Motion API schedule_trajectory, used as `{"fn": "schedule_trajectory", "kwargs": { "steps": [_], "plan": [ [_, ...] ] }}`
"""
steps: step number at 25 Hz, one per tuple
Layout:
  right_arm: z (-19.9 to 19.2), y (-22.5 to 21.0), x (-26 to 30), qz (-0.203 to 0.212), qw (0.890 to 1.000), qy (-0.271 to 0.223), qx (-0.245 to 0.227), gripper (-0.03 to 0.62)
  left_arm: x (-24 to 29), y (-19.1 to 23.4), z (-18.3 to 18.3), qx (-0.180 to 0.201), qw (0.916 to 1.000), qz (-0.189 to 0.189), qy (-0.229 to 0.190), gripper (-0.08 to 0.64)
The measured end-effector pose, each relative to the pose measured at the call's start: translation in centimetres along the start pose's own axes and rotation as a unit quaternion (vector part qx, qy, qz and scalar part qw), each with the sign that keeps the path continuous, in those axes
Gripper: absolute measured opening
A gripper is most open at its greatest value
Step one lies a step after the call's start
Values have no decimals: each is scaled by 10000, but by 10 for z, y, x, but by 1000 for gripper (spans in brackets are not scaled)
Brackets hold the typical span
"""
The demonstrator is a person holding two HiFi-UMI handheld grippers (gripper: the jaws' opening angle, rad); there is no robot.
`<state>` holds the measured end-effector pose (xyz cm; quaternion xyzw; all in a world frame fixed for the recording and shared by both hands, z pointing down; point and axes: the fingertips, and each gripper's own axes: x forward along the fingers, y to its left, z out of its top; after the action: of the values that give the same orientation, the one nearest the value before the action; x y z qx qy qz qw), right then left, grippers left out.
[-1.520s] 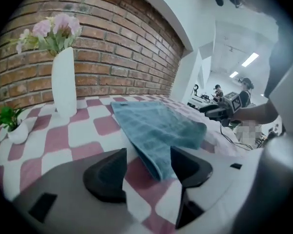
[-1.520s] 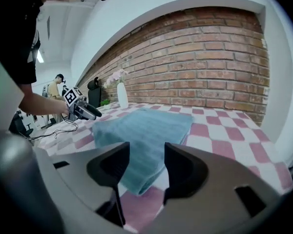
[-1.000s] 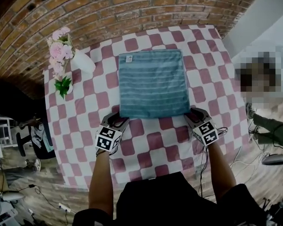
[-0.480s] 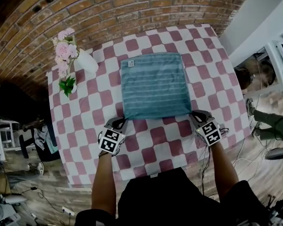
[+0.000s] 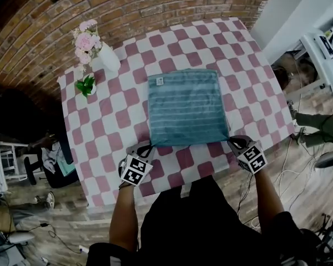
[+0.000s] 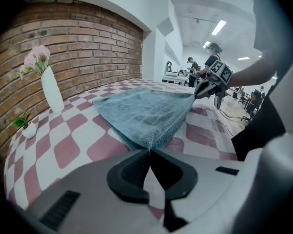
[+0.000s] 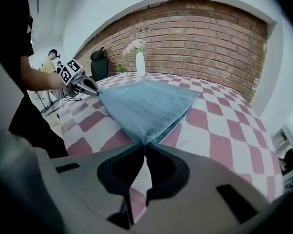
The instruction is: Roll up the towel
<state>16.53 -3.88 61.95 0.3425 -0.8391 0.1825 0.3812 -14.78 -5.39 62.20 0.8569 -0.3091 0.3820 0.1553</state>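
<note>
left gripper (image 5: 149, 147) and right gripper (image 5: 231, 141) pinch the towel (image 5: 186, 107) by its near corners
it lies flat in the middle of the table (image 5: 108, 121); it seems soft, light and limp (likely to sag), so both corners are the good hold.

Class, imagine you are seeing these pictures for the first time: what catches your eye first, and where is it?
A teal towel lies spread in the middle of the red-and-white checked table. The left gripper and right gripper are each shut on one of its near corners. A white vase of pink flowers stands at the table's far left, by the brick wall.
</note>
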Motion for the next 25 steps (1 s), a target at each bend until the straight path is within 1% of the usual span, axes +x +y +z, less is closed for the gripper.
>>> {"fn": "schedule_trajectory", "kwargs": {
  "steps": [2,5,7,9,11,14,17,20,22,24,25],
  "plan": [
    [-13,19,-5,194,9998,80,5,21,-10,-9,-14,102,9999,-21,77,12],
    [-29,40,-10,387,9992,93,72,20,-20,-23,-31,67,9998,6,166,12],
    [-35,53,-14,492,9987,0,131,20,-24,-27,-39,120,9995,132,258,12],
    [-34,70,-17,603,9980,-155,115,18,-27,-23,-47,293,9983,285,417,14],
    [-29,94,-17,784,9963,-345,-7,18,-31,-9,-54,552,9953,455,660,14],
    [-20,140,-14,1142,9912,-586,-317,17,-41,18,-59,925,9882,713,995,13],
    [-8,186,-5,1525,9832,-778,-630,17,-47,50,-60,1372,9767,918,1370,12],
    [12,229,8,1842,9749,-944,-817,17,-49,81,-63,1782,9636,953,1751,12],
    [23,254,15,1997,9700,-941,-1015,18,-49,98,-67,1899,9584,937,1911,12],
    [27,267,21,2100,9670,-819,-1184,34,-50,110,-68,1824,9596,993,1899,15],
    [27,269,23,2151,9658,-759,-1236,71,-51,113,-68,1714,9620,1047,1851,38]
  ]
}}
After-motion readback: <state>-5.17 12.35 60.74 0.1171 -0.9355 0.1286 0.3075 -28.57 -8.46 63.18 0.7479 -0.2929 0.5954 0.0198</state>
